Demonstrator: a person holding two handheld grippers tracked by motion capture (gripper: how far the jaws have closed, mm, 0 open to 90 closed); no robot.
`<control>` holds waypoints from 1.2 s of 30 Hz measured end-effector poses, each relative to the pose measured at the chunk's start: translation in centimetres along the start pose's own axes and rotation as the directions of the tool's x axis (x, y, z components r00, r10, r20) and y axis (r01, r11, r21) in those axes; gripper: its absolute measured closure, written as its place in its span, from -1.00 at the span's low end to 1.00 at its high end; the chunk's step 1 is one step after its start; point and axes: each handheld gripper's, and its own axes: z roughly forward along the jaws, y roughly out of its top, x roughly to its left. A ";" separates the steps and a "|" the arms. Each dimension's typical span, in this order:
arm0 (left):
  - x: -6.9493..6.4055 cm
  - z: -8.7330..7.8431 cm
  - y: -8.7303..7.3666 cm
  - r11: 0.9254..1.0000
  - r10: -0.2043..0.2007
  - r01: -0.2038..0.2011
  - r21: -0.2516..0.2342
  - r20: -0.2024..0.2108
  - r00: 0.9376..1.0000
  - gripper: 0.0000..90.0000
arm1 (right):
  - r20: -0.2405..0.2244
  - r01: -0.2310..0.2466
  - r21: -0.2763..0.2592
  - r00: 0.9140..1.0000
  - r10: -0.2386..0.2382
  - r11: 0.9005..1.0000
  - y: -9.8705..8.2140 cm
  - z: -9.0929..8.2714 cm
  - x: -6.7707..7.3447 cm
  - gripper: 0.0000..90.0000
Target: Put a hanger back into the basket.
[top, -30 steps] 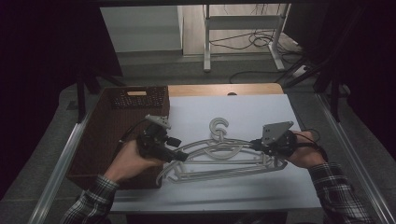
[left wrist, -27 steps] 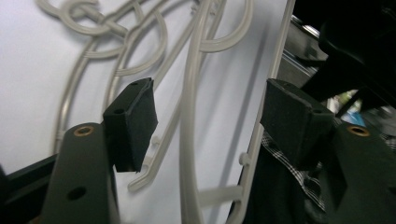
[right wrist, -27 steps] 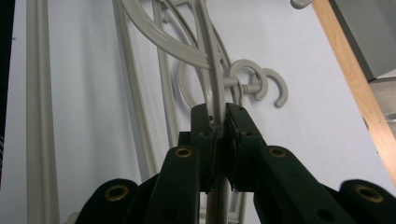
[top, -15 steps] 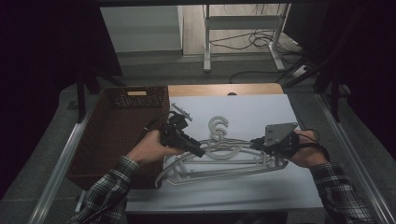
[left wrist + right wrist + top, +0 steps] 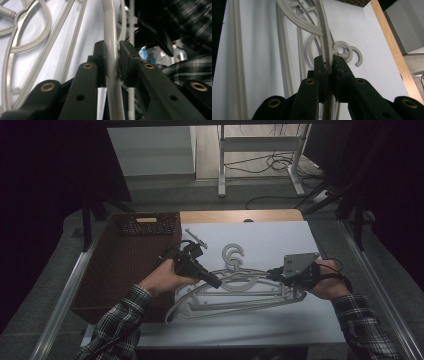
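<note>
Hangers, pale grey plastic [image 5: 240, 290], lie in a loose overlapping pile on the white surface [image 5: 270, 240], hooks pointing toward the far edge. Left tool [image 5: 212, 281] comes in from the left side of the pile, angled down to the right; its jaws have just been closing, and in the left gripper view the black pads [image 5: 126, 53] press on both sides of one pale grey hanger arm [image 5: 111, 50], so it is clamped on a hanger. Right tool [image 5: 272, 274] sits at the right side of the pile with its grey plate on top. In the right gripper view its jaws are pinched together on a thin curved hanger arm [image 5: 325, 40], just short of the hooks [image 5: 348, 53]. Both hands grip the tool bodies, plaid sleeves entering from the bottom of the high view. Dark brown woven basket [image 5: 125, 265] sits at the left, touching the white surface's edge, close beside the left hand [image 5: 162, 277]. Small grey metal clip-like part [image 5: 196, 238] lies on the surface beyond the left tool, apart from the hangers. Wooden strip [image 5: 240, 215] runs along the far edge.
</note>
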 end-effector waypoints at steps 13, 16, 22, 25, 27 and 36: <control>-0.8 -0.5 -0.3 0.999 0.014 -0.017 -0.044 -0.068 0.998 0.79 | -0.001 -0.003 0.021 1.000 0.003 1.000 0.1 0.5 -0.2 0.79; -1.1 -0.6 -0.3 0.998 0.020 -0.025 -0.056 -0.072 0.997 0.79 | 0.007 -0.007 0.015 1.000 0.007 1.000 0.3 0.4 -0.2 0.57; -2.2 -1.2 -0.4 0.995 0.061 -0.074 -0.074 -0.165 0.984 0.79 | 0.031 -0.058 0.016 0.998 0.058 0.998 0.5 0.4 -0.6 0.08; -2.8 -1.6 -0.6 0.992 0.071 -0.092 -0.090 -0.207 0.976 0.79 | 0.016 -0.115 0.013 0.993 0.115 0.993 0.4 0.3 -0.8 -0.12; -3.0 -1.7 -0.7 0.990 0.069 -0.093 -0.101 -0.218 0.974 0.79 | 0.014 -0.159 0.010 0.987 0.159 0.987 0.3 0.4 -0.8 -0.25; -4.7 -3.4 -1.2 0.979 0.090 -0.144 -0.142 -0.331 0.939 0.79 | 0.064 -0.310 -0.023 0.948 0.310 0.951 0.1 -0.2 -1.4 -0.53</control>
